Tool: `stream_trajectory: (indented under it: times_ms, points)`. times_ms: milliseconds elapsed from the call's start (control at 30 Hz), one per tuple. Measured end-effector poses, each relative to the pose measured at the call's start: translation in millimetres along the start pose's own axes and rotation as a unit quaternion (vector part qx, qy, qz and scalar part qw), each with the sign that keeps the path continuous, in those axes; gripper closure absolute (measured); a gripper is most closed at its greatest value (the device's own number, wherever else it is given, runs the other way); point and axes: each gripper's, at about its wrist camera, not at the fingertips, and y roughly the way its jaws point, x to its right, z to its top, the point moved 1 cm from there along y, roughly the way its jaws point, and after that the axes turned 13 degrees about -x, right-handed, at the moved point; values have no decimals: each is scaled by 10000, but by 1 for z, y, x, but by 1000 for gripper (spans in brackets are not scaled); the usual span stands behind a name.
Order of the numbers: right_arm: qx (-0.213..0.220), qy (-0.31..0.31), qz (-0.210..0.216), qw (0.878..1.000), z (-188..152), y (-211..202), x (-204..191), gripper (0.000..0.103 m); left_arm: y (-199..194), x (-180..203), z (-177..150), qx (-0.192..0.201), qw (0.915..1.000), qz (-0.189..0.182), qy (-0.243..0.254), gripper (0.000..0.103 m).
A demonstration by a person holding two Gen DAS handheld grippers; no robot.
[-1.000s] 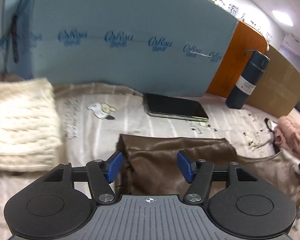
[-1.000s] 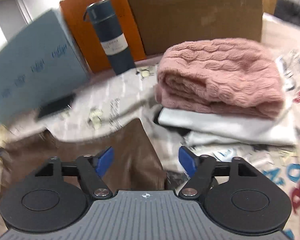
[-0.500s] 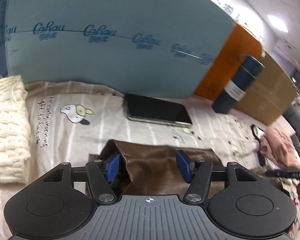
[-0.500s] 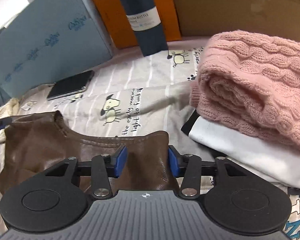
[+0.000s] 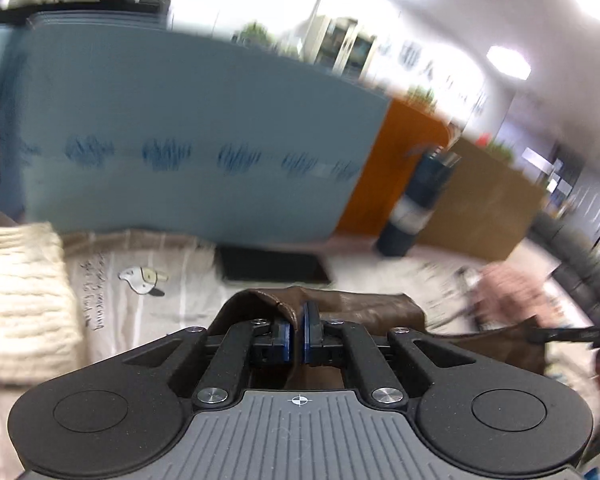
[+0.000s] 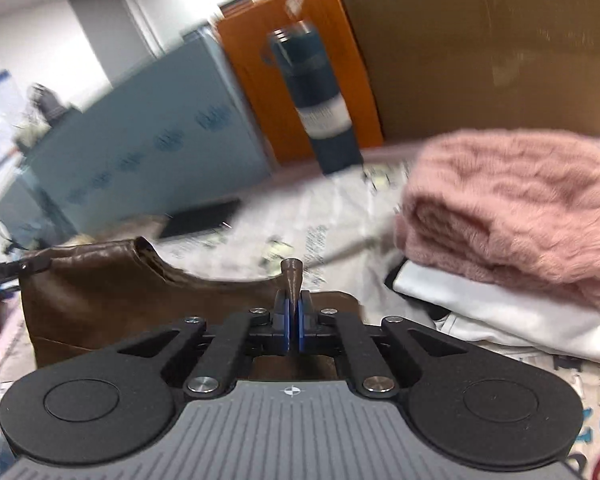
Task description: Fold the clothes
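Observation:
A shiny brown garment [image 5: 364, 308] hangs stretched between my two grippers above the printed bed sheet [image 5: 140, 308]. My left gripper [image 5: 299, 334] is shut on one top corner of it, with a fold of cloth pinched between the blue pads. My right gripper [image 6: 293, 326] is shut on the other top corner, a small peak of cloth sticking up past the pads. The garment's body [image 6: 112, 300] stretches to the left in the right wrist view. Both views are motion-blurred.
A cream knit stack [image 5: 16, 300] lies at the left. A pink knit [image 6: 512, 208] rests on white folded clothes [image 6: 500, 316] at the right. A black phone [image 5: 272, 266], a dark blue bottle [image 6: 320, 92], a blue board [image 5: 180, 140] and cardboard panels [image 6: 480, 40] stand at the back.
Both grippers have closed on the brown garment's corners and lifted it off the sheet; both cameras have tilted upward.

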Motion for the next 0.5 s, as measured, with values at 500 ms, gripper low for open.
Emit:
stream_trajectory:
  times_ms: [500]
  points:
    - [-670,-210,221,9973,-82,-111,-13,61,-130,4,-128,-1116,9886,-507,-879,67]
